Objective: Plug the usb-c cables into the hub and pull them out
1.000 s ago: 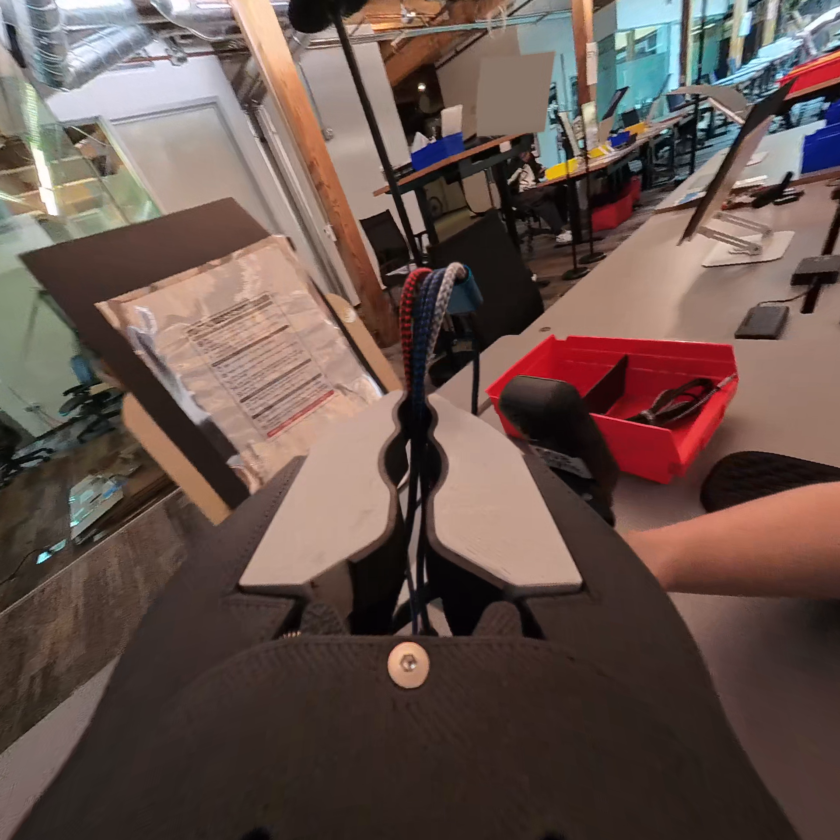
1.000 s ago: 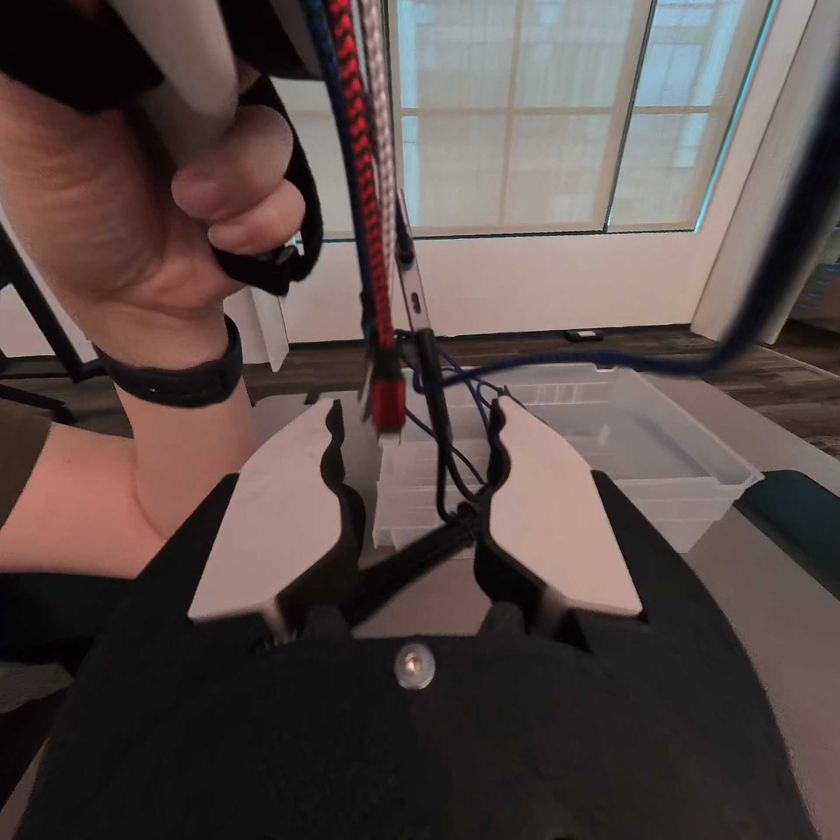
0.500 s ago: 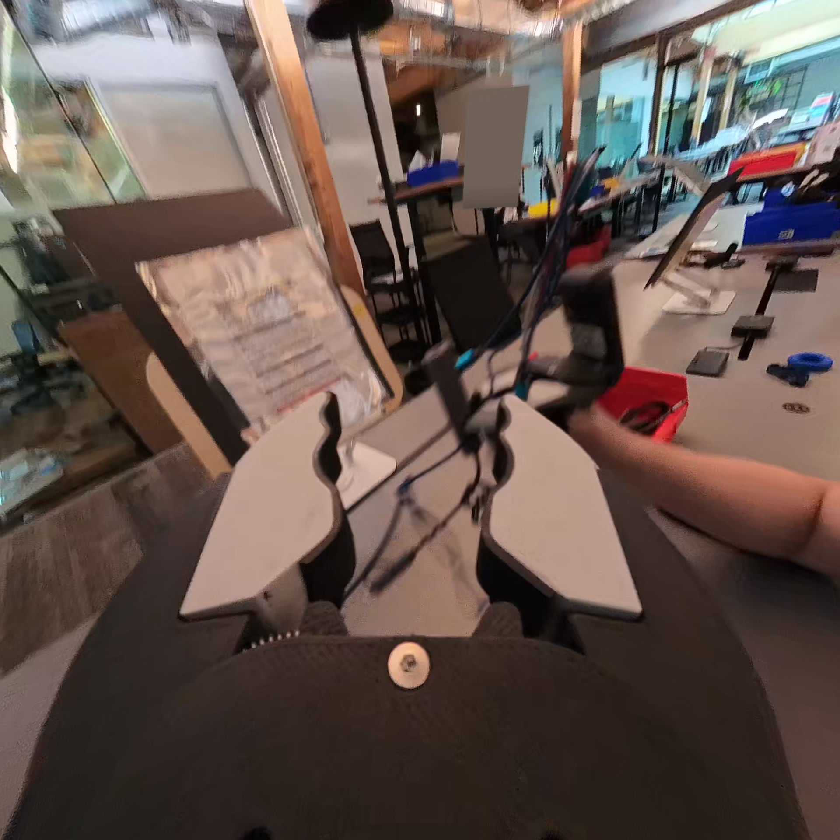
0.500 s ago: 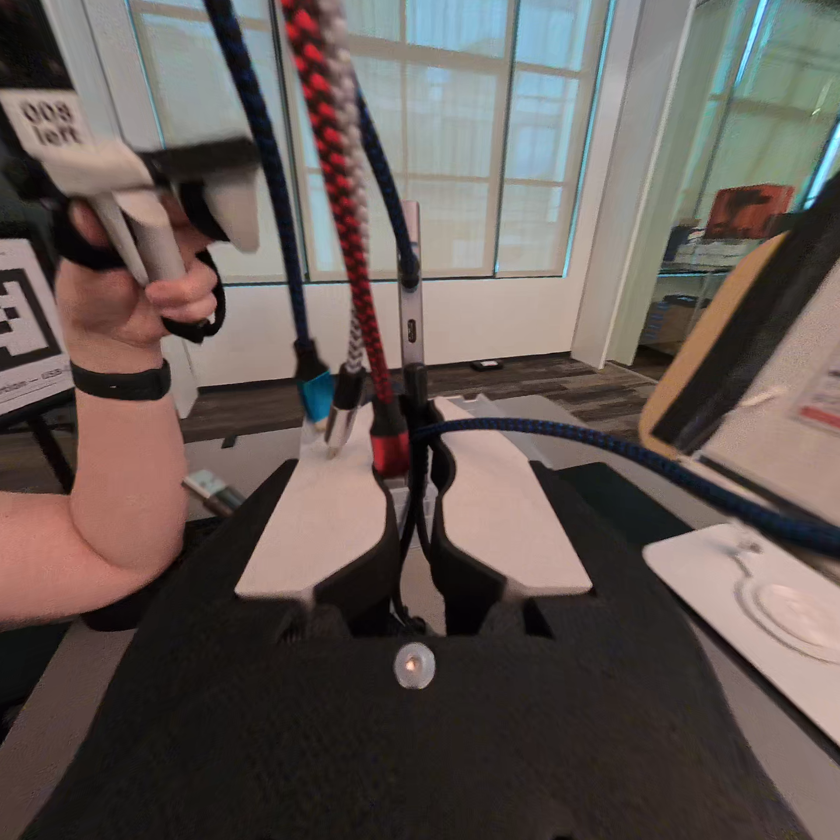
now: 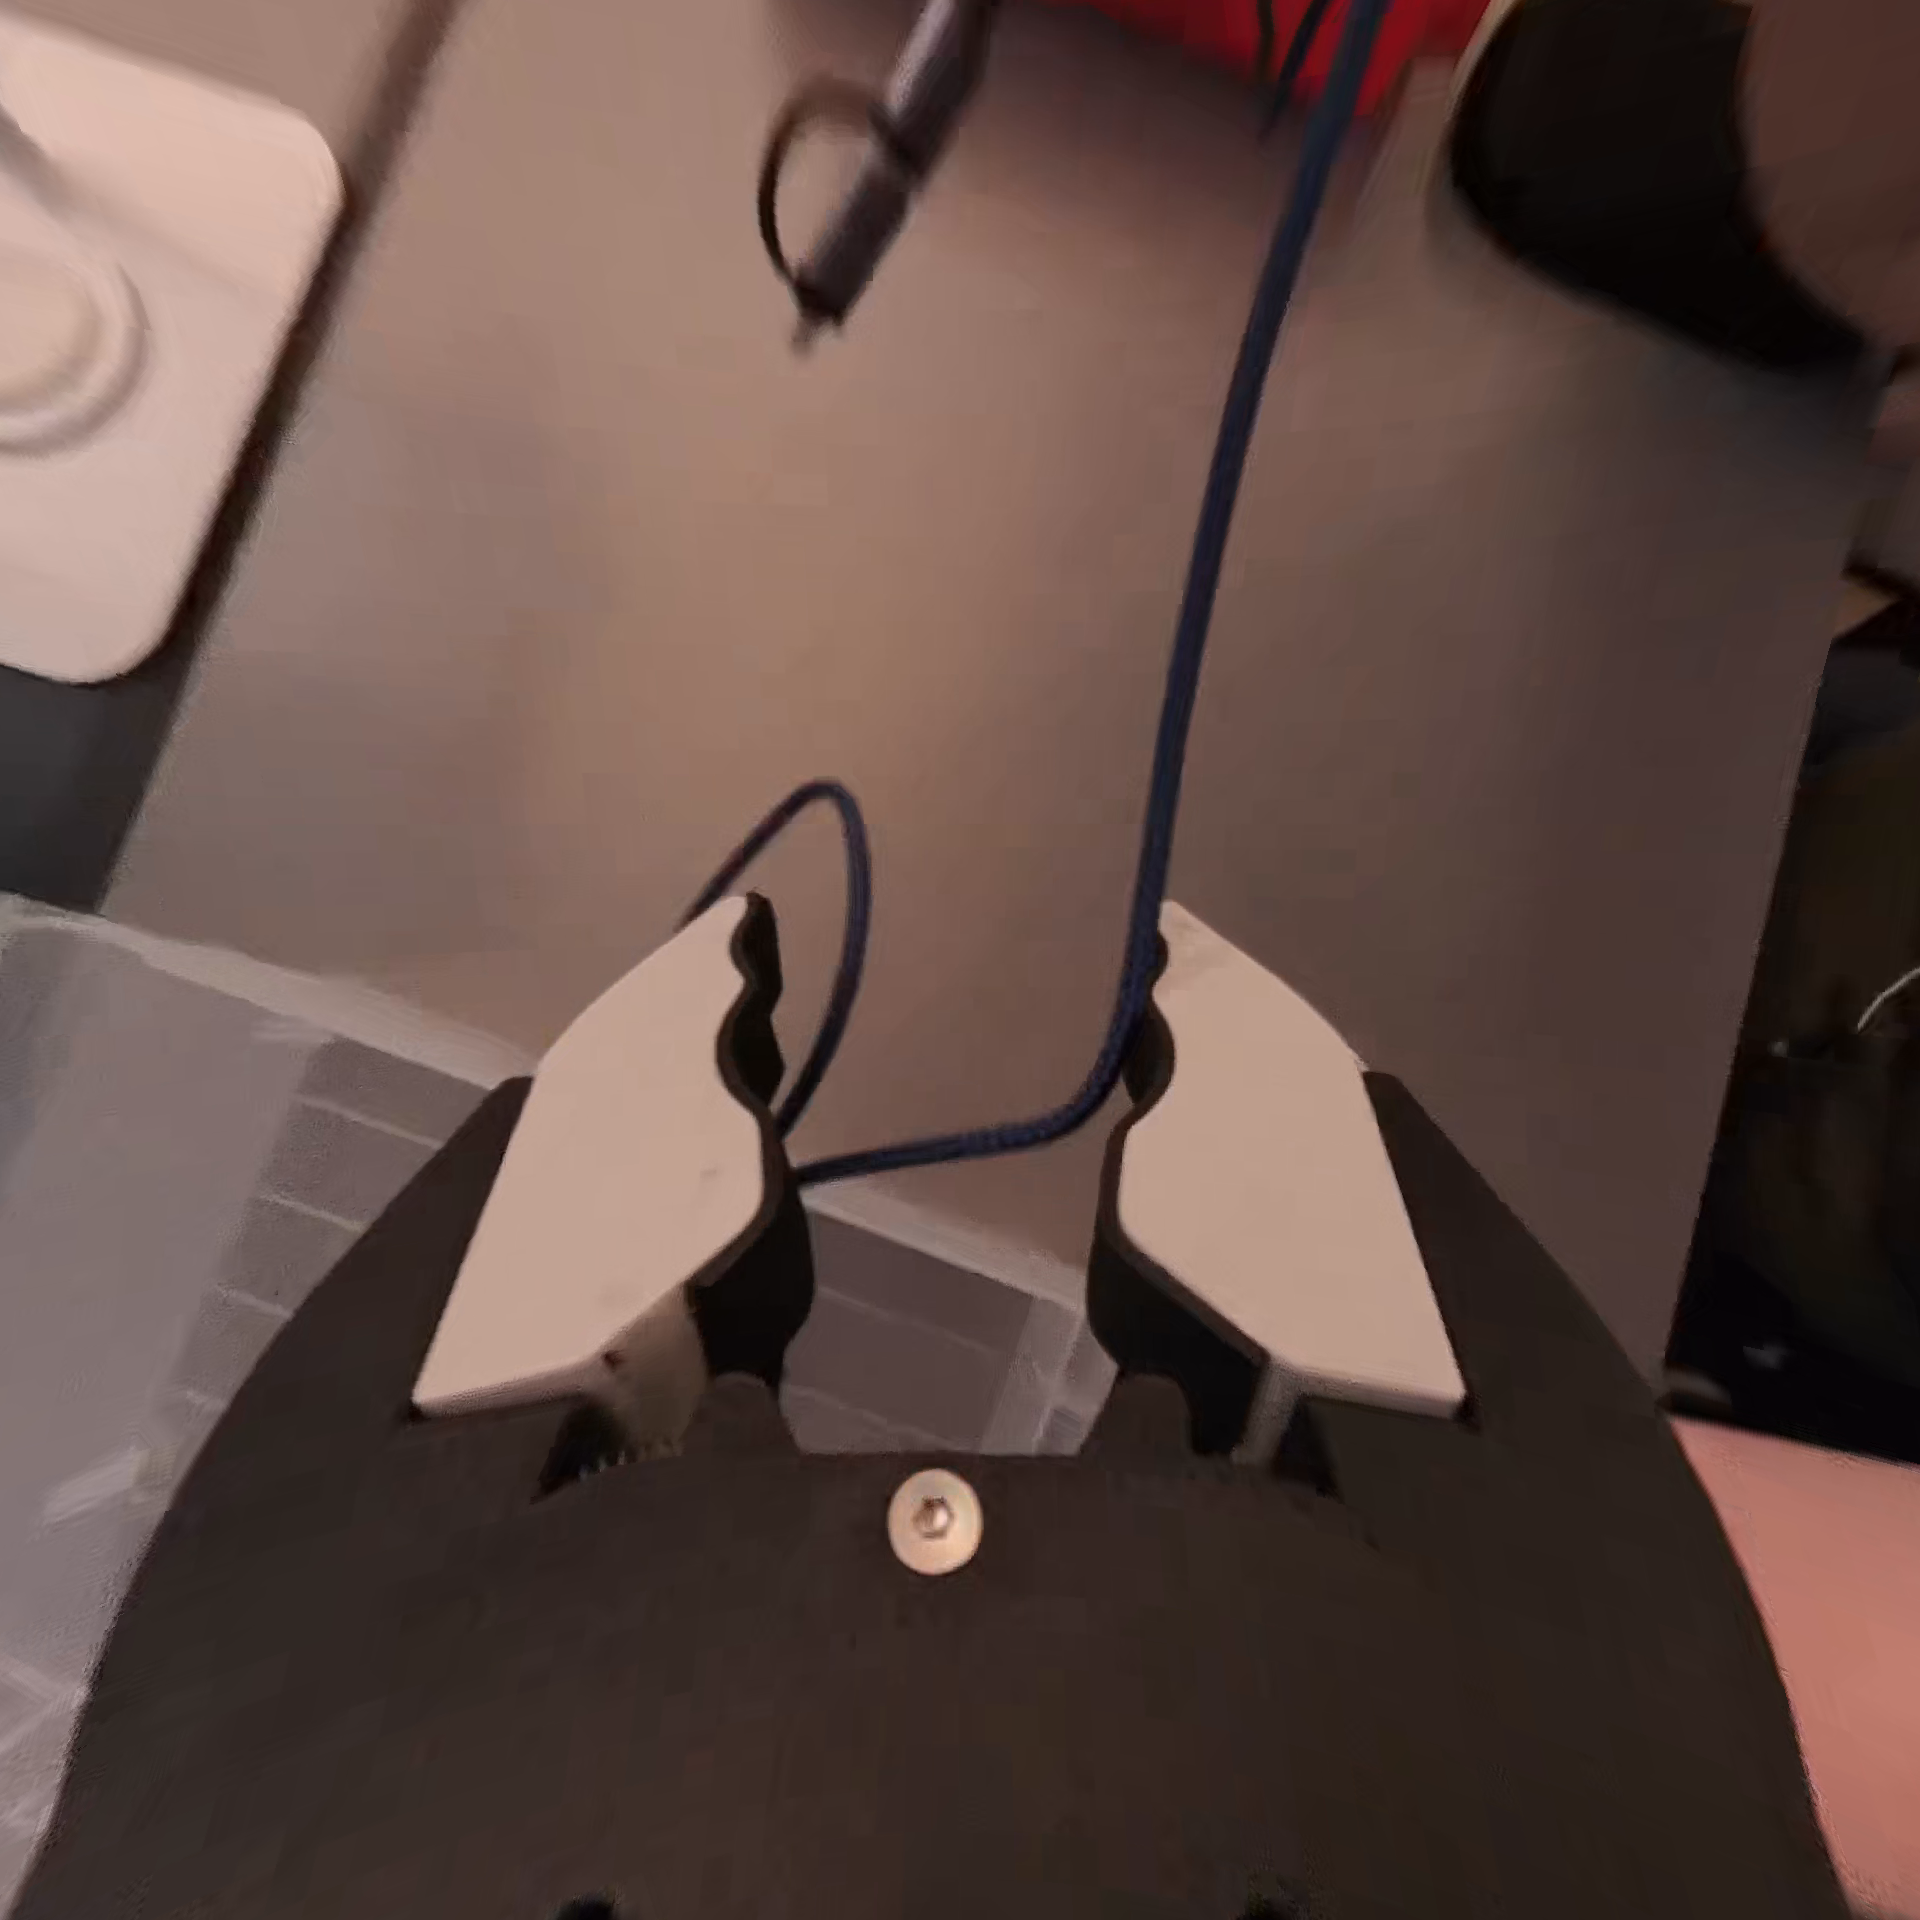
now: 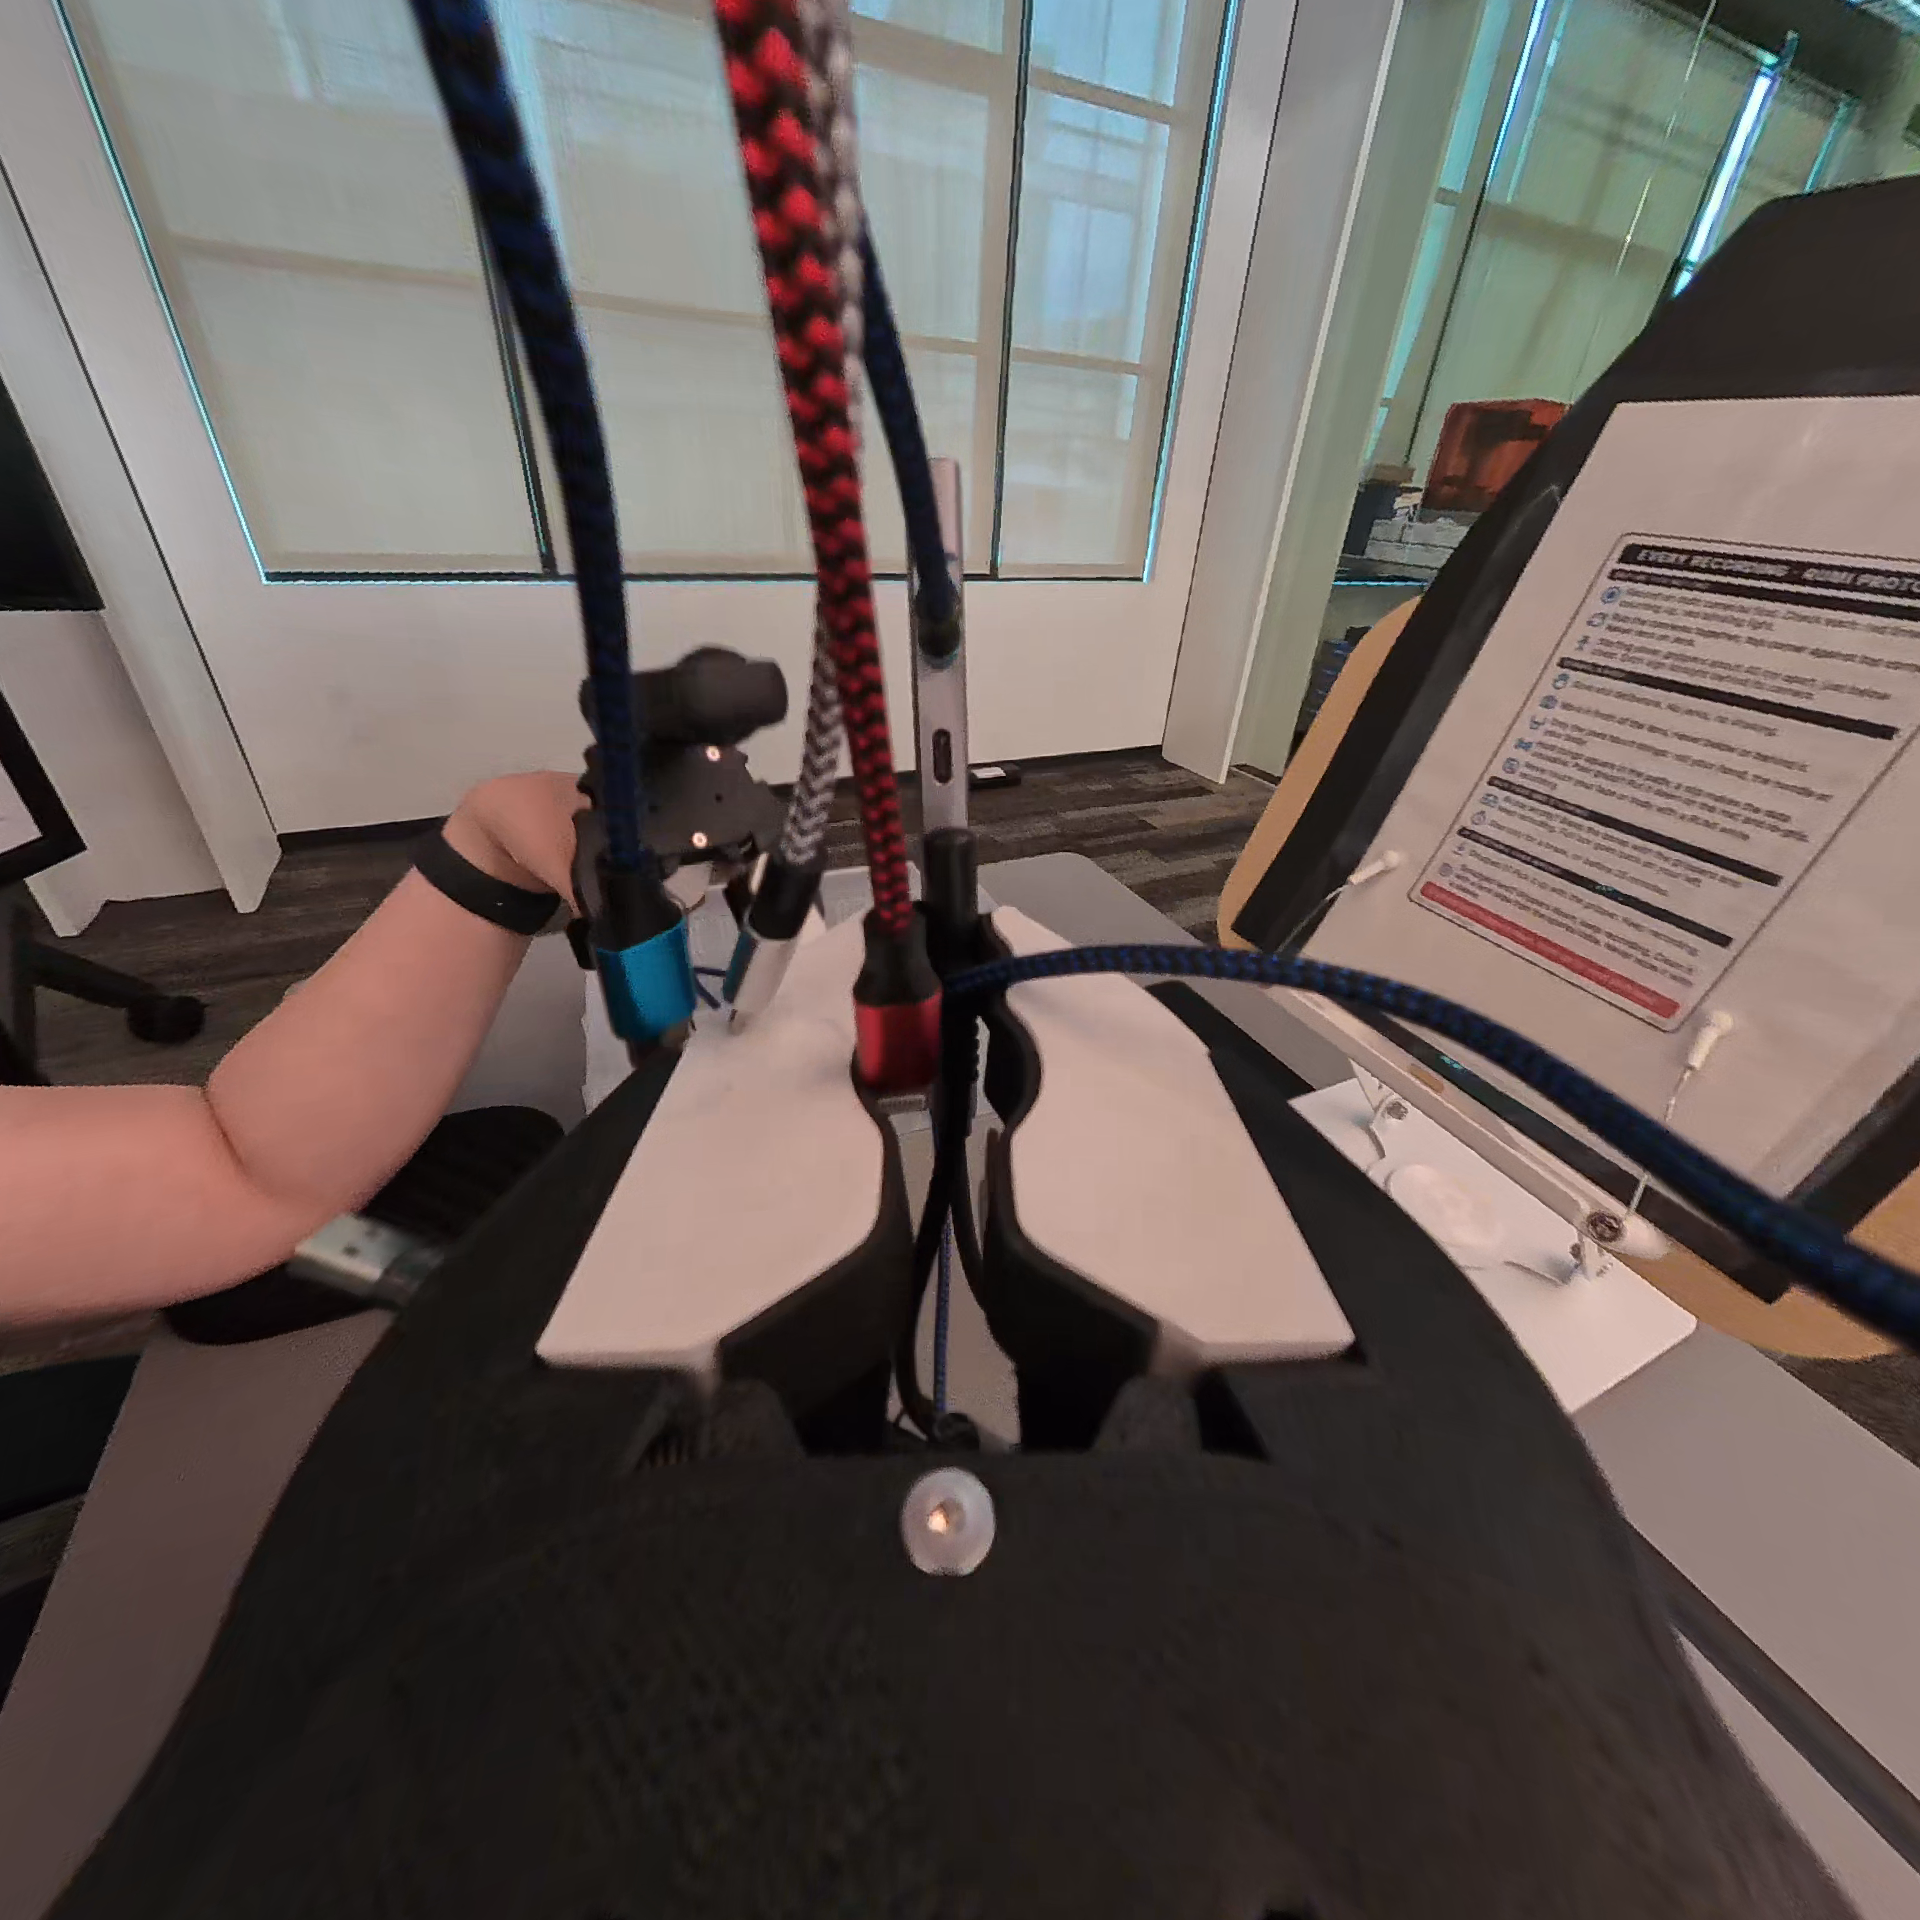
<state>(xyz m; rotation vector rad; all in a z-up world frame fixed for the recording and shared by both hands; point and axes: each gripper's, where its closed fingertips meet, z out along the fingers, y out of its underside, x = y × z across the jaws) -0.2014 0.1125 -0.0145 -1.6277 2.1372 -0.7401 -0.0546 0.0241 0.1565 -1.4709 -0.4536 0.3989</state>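
Note:
My right gripper (image 6: 940,961) is shut on the black cord (image 6: 951,873) of a slim grey hub (image 6: 940,717), which stands upright above the fingers. A dark blue braided cable (image 6: 914,416) is plugged into the hub's side near its top. A red cable (image 6: 831,520), a white-grey cable (image 6: 821,748) and a blue cable with a blue plug (image 6: 644,977) hang loose in front. My left gripper (image 5: 961,914) is open and points down at the grey table (image 5: 623,623). A dark blue cable (image 5: 1205,582) runs loosely between its fingers. It also shows in the right wrist view (image 6: 722,883).
A clear plastic bin (image 5: 156,1143) sits under the left gripper's left side. A white stand base (image 5: 125,343) lies at the upper left, holding a board with a printed sheet (image 6: 1662,790). A blurred dark cord (image 5: 873,177) and a black pad (image 5: 1621,187) lie farther on. The grippers' ends are close to 25 cm from one another.
My left gripper opened, let go of the cable bundle and swung down toward the table. My right gripper closed on the hub's cord and lifted the hub upright.

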